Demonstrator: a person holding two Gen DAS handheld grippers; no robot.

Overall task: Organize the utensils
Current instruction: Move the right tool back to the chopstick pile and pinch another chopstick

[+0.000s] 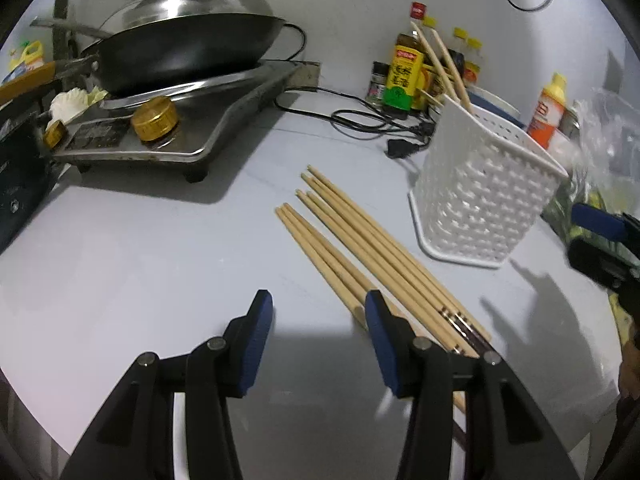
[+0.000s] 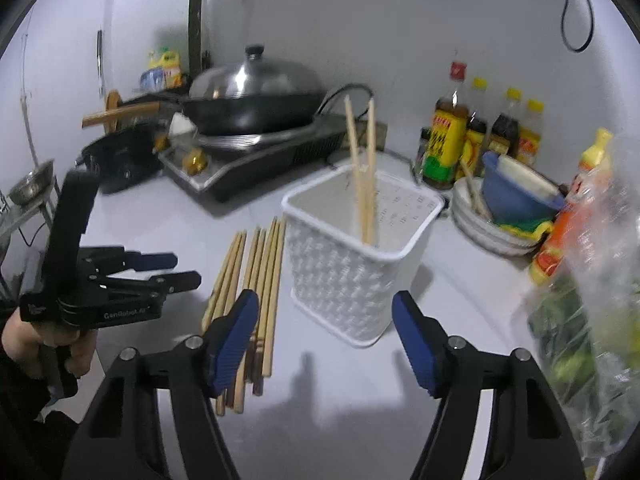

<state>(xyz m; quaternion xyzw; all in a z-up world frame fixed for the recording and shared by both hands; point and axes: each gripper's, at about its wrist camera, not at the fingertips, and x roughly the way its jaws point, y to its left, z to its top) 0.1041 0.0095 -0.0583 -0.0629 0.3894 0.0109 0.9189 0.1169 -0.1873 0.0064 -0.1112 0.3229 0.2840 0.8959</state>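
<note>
On the counter [image 1: 140, 240], chopsticks [image 1: 360, 248] parallel, tips toward stove [image 1: 160, 136]

Several long pale wooden chopsticks [image 1: 360, 248] lie flat, side by side, on the grey worktop [image 1: 140, 260], just beside an upright white perforated plastic holder [image 2: 352, 264]. Two more chopsticks [image 2: 366, 176] stand leaning inside it.

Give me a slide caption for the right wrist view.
Open right gripper faces white basket; loose chopsticks lie beside it.
</note>
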